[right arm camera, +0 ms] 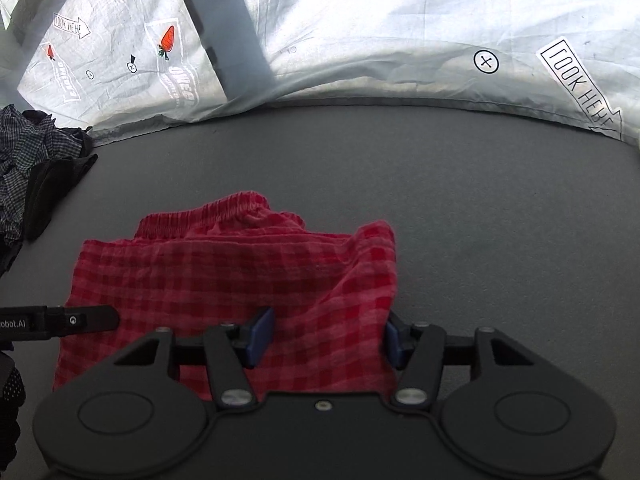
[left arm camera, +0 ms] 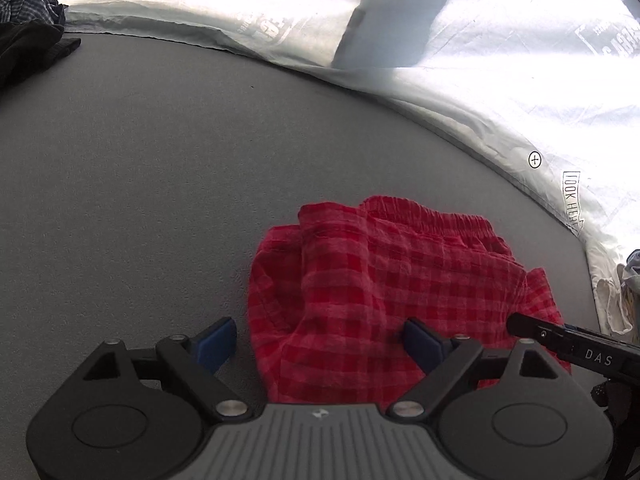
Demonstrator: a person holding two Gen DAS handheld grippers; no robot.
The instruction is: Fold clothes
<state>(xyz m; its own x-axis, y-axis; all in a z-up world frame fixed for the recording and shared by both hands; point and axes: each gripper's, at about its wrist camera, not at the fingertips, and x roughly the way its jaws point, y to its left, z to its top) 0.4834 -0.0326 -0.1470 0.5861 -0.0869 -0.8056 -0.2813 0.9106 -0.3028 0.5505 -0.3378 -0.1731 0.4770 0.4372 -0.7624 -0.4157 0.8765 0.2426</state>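
- Left wrist view: left hand-held gripper (left arm camera: 318,342) spread wide, holding nothing; left blue pad over bare grey desk (left arm camera: 140,168), right pad over the cloth.
- Red checked shorts (left arm camera: 400,280) lie crumpled on the desk at 4 o'clock, elastic waistband on the far side.
- Right hand-held gripper (left arm camera: 516,324) tip enters at 4 o'clock over the shorts' right edge.
- Dark clothes pile (left arm camera: 28,36) at 10 o'clock; white printed sheet (left arm camera: 500,60) behind the desk.
- Right wrist view: right hand-held gripper (right arm camera: 328,336) wide, both pads straddling a raised fold of the red checked shorts (right arm camera: 224,272), not clamped.
- Shorts sit at 7 o'clock; clothes pile (right arm camera: 36,168) at 9 o'clock.
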